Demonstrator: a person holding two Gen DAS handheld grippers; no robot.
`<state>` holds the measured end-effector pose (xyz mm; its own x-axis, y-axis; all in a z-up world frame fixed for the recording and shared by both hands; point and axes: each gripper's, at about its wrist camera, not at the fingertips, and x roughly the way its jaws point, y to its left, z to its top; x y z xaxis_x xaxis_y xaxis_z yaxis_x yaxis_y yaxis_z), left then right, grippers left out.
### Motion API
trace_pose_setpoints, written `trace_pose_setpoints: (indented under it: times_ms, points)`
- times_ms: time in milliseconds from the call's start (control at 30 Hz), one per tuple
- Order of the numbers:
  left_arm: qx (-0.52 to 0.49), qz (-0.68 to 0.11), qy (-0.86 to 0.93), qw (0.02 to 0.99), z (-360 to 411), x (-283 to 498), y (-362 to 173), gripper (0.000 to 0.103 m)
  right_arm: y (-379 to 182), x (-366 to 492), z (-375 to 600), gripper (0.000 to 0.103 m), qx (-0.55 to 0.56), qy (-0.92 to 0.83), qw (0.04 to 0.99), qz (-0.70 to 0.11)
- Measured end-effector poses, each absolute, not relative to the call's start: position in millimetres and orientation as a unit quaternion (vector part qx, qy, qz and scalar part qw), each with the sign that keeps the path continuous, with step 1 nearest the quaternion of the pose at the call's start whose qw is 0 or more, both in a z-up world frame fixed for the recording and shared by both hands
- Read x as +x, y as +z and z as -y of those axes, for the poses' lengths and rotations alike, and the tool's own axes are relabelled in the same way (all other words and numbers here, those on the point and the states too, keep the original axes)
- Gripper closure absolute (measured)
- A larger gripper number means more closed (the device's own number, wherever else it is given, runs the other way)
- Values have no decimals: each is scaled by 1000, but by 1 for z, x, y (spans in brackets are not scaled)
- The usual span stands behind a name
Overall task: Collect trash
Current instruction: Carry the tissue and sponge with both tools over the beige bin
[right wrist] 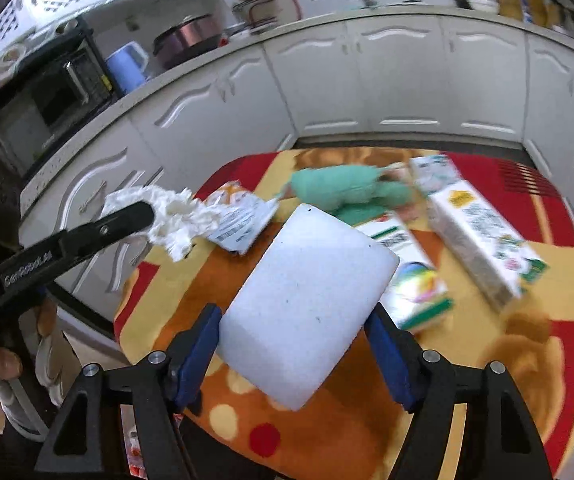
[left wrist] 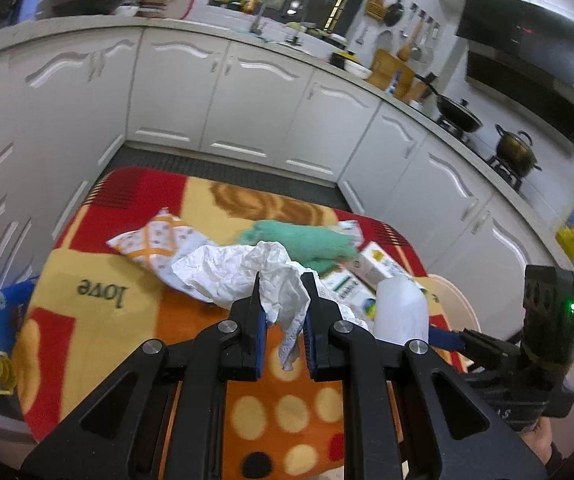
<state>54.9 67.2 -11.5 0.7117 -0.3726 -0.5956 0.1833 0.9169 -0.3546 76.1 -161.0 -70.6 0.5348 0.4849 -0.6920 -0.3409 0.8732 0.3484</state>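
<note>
My left gripper (left wrist: 283,292) is shut on a crumpled white paper (left wrist: 247,268) and holds it above the table's colourful blanket (left wrist: 87,320). In the right wrist view that paper (right wrist: 171,220) hangs at the left, off the table's edge. My right gripper (right wrist: 293,320) is shut on a white foam block (right wrist: 307,304), both blue pads pressing its sides, lifted over the blanket (right wrist: 327,432). The block (left wrist: 401,308) also shows in the left wrist view. On the table lie a green cloth (left wrist: 307,240), a patterned wrapper (left wrist: 155,240) and printed cartons (right wrist: 479,232).
White kitchen cabinets (left wrist: 247,100) wrap around the table on the far and side walls. Pots (left wrist: 515,148) stand on the stove at the right. A blue packet (left wrist: 7,312) sits at the table's left edge. A person's hand (right wrist: 3,360) grips the left tool.
</note>
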Motion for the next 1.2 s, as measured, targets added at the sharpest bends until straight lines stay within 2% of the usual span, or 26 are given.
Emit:
trace_pose_setpoints:
  times_ms: [600, 1200]
  points:
    - [-68, -347, -252, 901, 64, 56, 13, 90, -56, 45, 278, 31, 113, 132, 907, -383]
    - [-1, -380, -329, 865, 208, 79, -9, 90, -89, 33, 399, 30, 181, 24, 900, -395]
